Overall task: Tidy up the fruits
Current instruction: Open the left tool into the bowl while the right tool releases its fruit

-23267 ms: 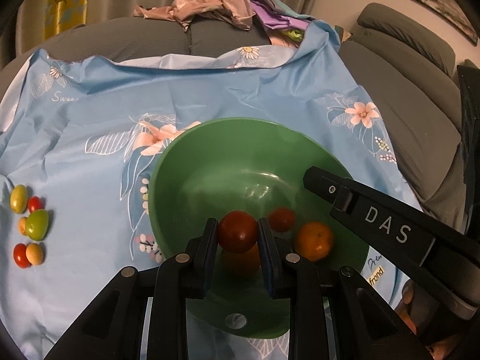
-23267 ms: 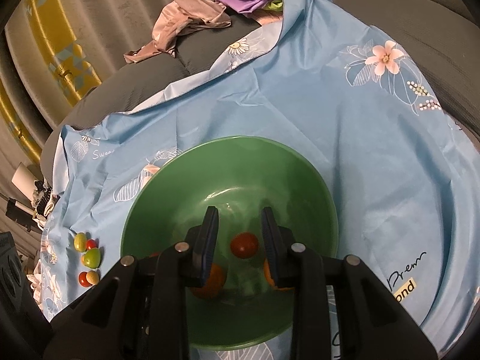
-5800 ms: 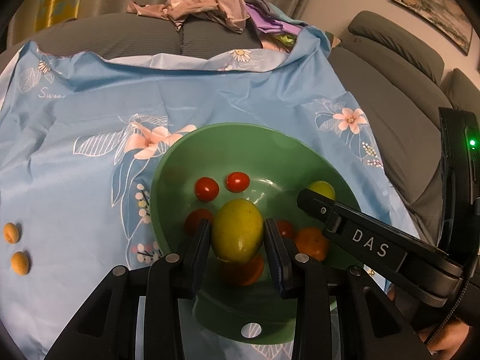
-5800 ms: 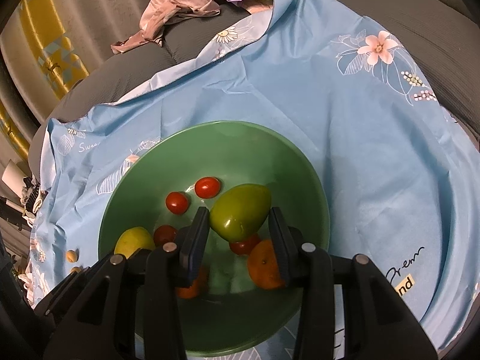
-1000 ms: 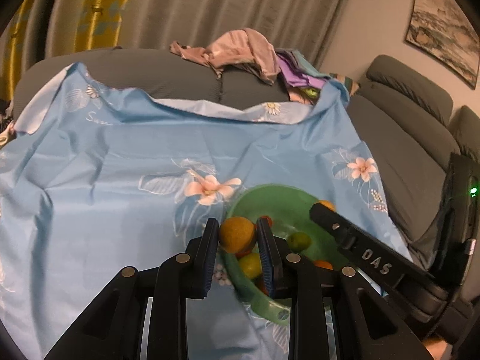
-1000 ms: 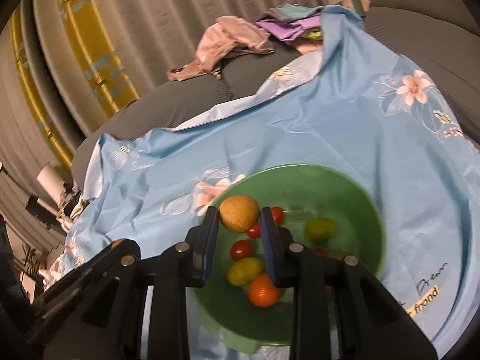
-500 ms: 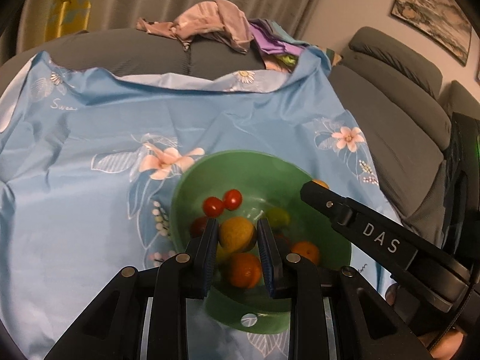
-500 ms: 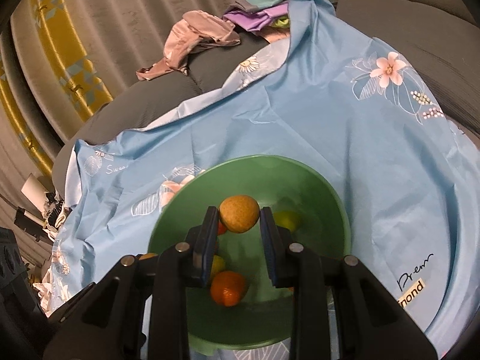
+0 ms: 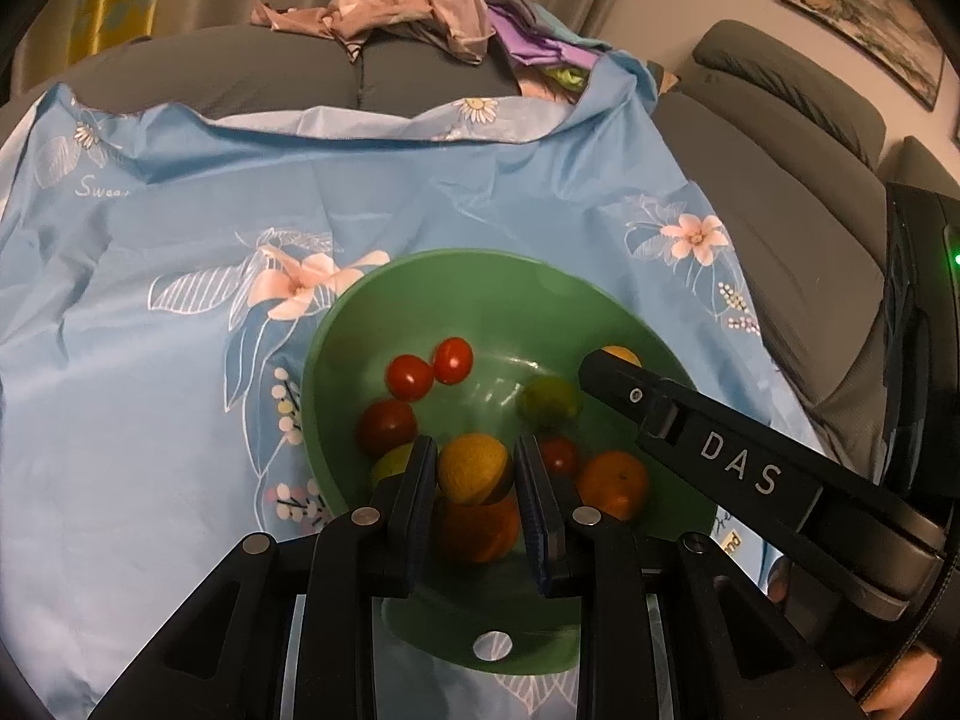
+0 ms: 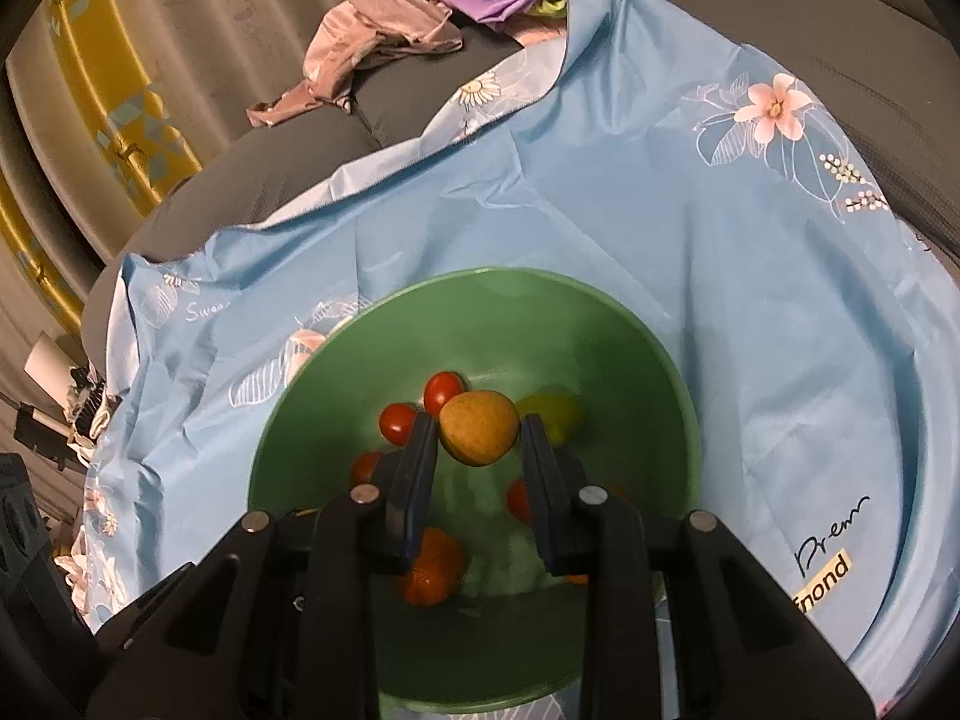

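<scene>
A green bowl (image 9: 492, 276) sits on a blue floral cloth (image 9: 150, 360) and holds several fruits: red tomatoes (image 9: 410, 376), an orange (image 9: 613, 480), a green-yellow fruit (image 9: 549, 402). My left gripper (image 9: 474, 468) is shut on a small yellow-orange fruit (image 9: 472, 468) just above the bowl's near side. My right gripper (image 10: 477, 429) is shut on a similar yellow-brown fruit (image 10: 478, 427) over the bowl (image 10: 600, 312). The right gripper's finger (image 9: 690, 438) crosses the left wrist view over the bowl's right rim.
The cloth covers a grey sofa (image 9: 780, 192). A pile of clothes (image 9: 414, 6) lies on the sofa back. Curtains hang behind. A framed picture (image 9: 870, 12) is on the wall at right.
Both grippers have come down closer over the bowl, each still holding its small fruit. The bowl looks larger in both views.
</scene>
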